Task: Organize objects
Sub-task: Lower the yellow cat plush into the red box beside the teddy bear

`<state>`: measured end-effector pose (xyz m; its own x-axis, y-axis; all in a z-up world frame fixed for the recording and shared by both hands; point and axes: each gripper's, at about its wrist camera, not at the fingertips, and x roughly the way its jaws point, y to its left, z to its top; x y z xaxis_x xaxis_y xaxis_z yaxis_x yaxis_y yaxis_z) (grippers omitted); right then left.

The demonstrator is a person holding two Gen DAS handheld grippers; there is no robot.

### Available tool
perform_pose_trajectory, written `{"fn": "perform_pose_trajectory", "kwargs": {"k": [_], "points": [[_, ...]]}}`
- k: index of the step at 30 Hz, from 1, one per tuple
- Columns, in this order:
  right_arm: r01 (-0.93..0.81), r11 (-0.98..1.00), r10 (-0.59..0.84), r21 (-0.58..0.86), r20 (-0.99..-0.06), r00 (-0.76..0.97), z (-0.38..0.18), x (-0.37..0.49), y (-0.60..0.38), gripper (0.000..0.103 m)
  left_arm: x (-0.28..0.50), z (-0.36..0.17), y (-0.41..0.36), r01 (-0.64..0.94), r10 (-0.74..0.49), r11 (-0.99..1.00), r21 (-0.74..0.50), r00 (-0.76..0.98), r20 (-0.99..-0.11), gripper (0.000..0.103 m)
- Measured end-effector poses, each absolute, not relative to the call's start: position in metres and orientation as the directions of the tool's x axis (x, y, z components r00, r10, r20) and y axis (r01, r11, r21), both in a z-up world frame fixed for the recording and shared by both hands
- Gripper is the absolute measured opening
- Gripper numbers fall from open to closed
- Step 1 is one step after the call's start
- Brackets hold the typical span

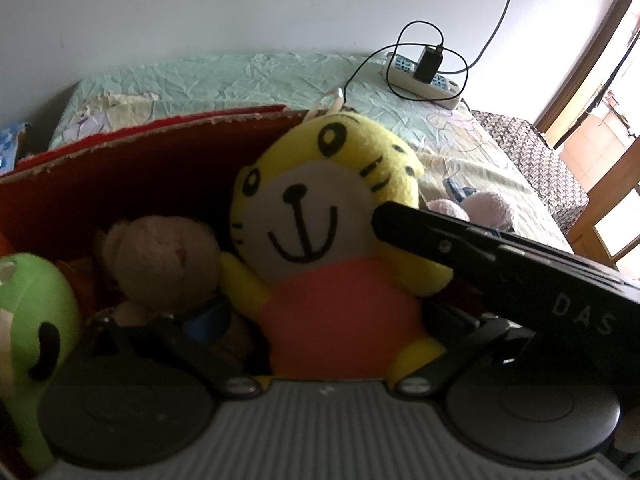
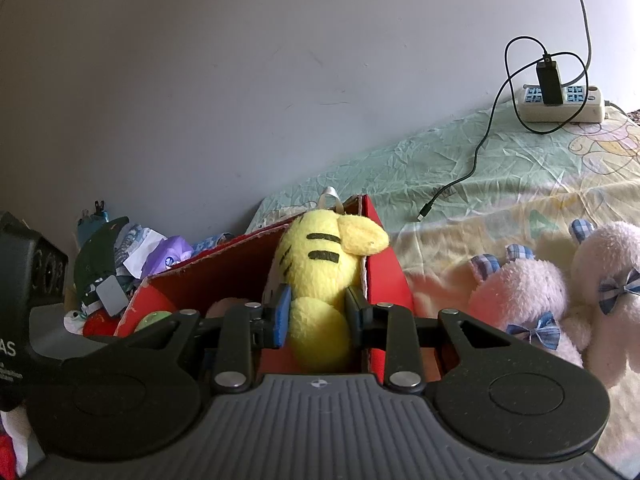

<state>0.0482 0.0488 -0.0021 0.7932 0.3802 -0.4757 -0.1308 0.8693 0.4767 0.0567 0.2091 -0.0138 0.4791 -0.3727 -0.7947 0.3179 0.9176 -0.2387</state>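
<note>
Fingers [image 2: 283, 312] clamped on tiger plush [image 2: 320, 280]

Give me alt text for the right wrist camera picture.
The right gripper clamps a yellow tiger plush inside a red box on a bed. Two pink plush toys lie to its right.

Both wrist cameras look closely into the red box [image 1: 120, 168], sharing the tiger plush [image 2: 320, 280].
</note>
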Motion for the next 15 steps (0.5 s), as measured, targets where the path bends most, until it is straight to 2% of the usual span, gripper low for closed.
{"fn": "perform_pose_trajectory", "kwargs": {"k": [15], "points": [[-0.124,0.851,0.399,0.510,-0.474,0.785,0.002,0.035,0.043,0.032,0.050,-0.008,0.204,0.285,-0.304,0.942,-0.177,0.503,-0.809,0.103]]}}
